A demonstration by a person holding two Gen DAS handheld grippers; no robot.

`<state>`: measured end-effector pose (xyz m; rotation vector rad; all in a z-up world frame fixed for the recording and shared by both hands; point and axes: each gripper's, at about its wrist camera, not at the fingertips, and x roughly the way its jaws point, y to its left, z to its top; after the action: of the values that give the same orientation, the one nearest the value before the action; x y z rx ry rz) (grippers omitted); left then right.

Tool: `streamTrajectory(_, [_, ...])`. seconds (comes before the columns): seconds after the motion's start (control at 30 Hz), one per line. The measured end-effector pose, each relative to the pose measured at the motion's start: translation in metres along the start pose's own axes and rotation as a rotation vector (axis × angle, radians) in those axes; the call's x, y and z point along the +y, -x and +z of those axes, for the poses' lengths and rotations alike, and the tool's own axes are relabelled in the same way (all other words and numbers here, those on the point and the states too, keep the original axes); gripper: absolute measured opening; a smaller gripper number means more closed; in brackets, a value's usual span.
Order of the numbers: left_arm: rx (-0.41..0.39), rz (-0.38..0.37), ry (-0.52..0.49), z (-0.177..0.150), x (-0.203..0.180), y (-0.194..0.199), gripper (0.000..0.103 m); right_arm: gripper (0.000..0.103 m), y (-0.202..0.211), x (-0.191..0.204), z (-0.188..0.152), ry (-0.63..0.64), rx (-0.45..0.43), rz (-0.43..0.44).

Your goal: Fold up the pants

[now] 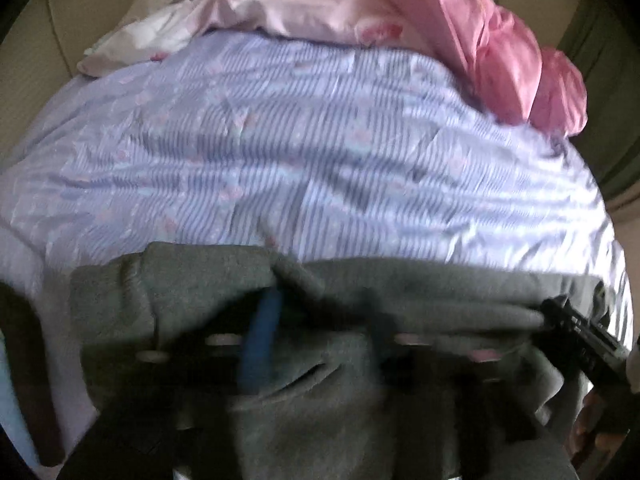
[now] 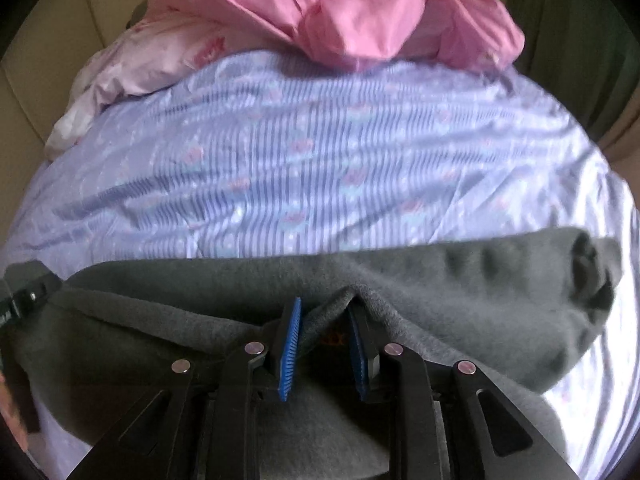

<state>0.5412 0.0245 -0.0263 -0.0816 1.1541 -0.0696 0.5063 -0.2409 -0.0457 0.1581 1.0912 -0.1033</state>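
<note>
The grey pants (image 2: 460, 300) lie crosswise just ahead of both sets of jaws on the striped sheet (image 2: 320, 168); the right gripper (image 2: 324, 344) pinches a raised fold between its blue pads. The left gripper (image 1: 320, 320) stands apart over the same folded edge, gripping nothing I can see.

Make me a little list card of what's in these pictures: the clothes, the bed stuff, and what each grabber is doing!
clothes: grey pants, lying folded across the near edge of the bed
bed cover: lilac striped sheet
far end: pink bedding, bunched up
right gripper: a ridge of pants cloth between its blue pads
left gripper: blurred, over the pants, jaws apart
</note>
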Motion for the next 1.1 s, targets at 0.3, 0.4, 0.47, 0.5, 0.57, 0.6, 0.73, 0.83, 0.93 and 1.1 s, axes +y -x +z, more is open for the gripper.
streamTrajectory(0.3, [-0.106, -0.089, 0.042, 0.002, -0.001, 0.071, 0.076, 0.066, 0.035, 0.011, 0.009, -0.035, 0.024, 0.162])
streamTrajectory(0.4, [-0.11, -0.092, 0.028, -0.009, -0.009, 0.091, 0.076, 0.066, 0.059, 0.022, 0.006, 0.009, 0.04, 0.199])
streamTrajectory(0.47, [-0.126, -0.087, -0.012, -0.024, -0.019, 0.108, 0.076, 0.066, 0.082, 0.026, 0.0, 0.057, 0.023, 0.202])
streamTrajectory(0.5, [-0.142, -0.093, -0.038, -0.034, -0.025, 0.117, 0.076, 0.066, 0.097, 0.026, -0.006, 0.098, -0.004, 0.201])
streamTrajectory(0.57, [-0.167, -0.097, -0.102, -0.054, -0.038, 0.132, 0.076, 0.066, 0.122, 0.023, -0.018, 0.175, -0.046, 0.159])
streamTrajectory(0.6, [-0.184, -0.101, -0.132, -0.066, -0.045, 0.139, 0.076, 0.066, 0.136, 0.019, -0.029, 0.219, -0.072, 0.125])
streamTrajectory(0.73, [-0.228, -0.139, -0.236, -0.114, -0.08, 0.155, 0.076, 0.066, 0.175, -0.008, -0.067, 0.299, -0.149, 0.045])
streamTrajectory(0.83, [-0.233, -0.157, -0.286, -0.148, -0.105, 0.153, 0.076, 0.066, 0.189, -0.034, -0.102, 0.323, -0.163, 0.005])
streamTrajectory(0.93, [-0.21, -0.201, -0.334, -0.186, -0.131, 0.141, 0.076, 0.066, 0.192, -0.06, -0.138, 0.341, -0.148, -0.018])
streamTrajectory(1.1, [-0.127, -0.24, -0.373, -0.238, -0.166, 0.108, 0.076, 0.066, 0.187, -0.1, -0.199, 0.383, -0.161, -0.052])
